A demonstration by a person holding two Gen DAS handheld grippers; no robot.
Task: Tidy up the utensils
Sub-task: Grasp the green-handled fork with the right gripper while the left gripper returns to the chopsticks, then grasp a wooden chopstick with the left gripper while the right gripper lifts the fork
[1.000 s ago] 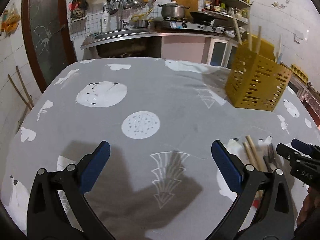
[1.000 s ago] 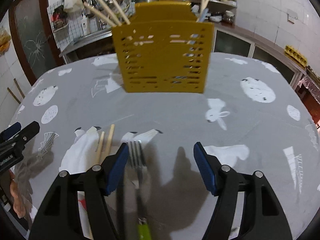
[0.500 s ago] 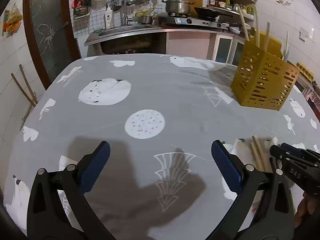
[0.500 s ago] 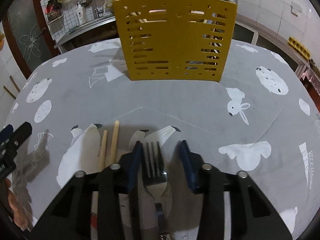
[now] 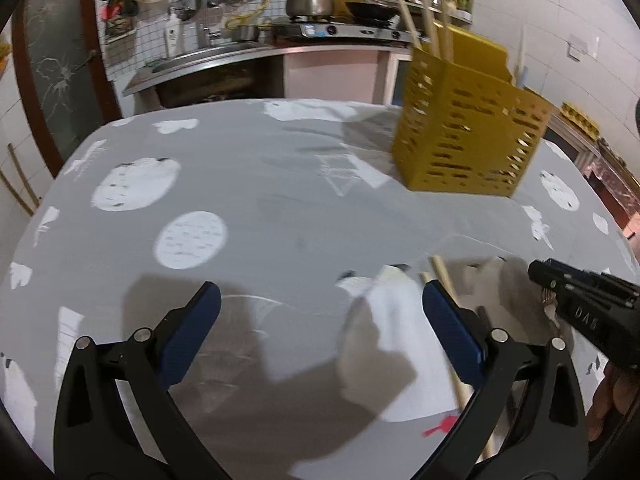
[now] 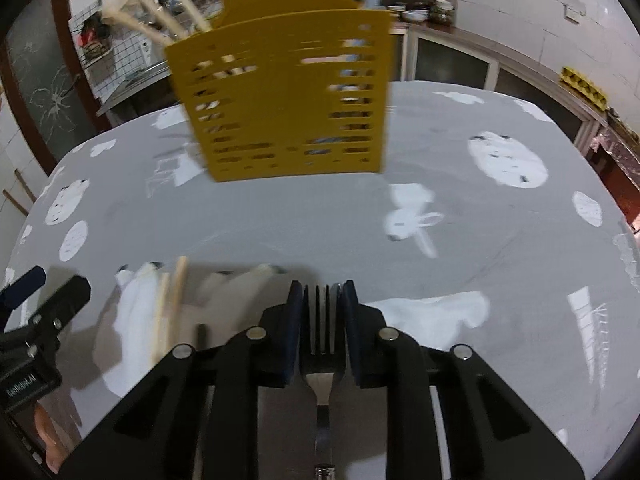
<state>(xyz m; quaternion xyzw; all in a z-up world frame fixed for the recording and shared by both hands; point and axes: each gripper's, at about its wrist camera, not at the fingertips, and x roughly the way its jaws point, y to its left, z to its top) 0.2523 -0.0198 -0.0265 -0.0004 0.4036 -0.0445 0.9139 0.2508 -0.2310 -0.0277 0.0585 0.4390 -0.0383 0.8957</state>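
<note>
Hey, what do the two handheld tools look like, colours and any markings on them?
Both look alike. The left tool and the right tool have matte black plastic frames with triangular cutouts, silver round rivets and blue rubbery finger pads. White lettering marks each body's side; it is too blurred to read surely. No cables show.

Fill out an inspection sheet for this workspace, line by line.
Surface: table under a grey tablecloth with white prints.
Job's things: fork clamped by its head, tines forward; two wooden chopsticks lying on the cloth; yellow slotted utensil holder upright, wooden utensils already inside.
Clutter: nothing seen.
Grippers: right gripper shut on the fork; left gripper open, empty, beside the chopsticks.
Cables: nothing seen.
Surroundings: kitchen counter with sink, stove and pot, hanging utensils, tiled walls.
</note>
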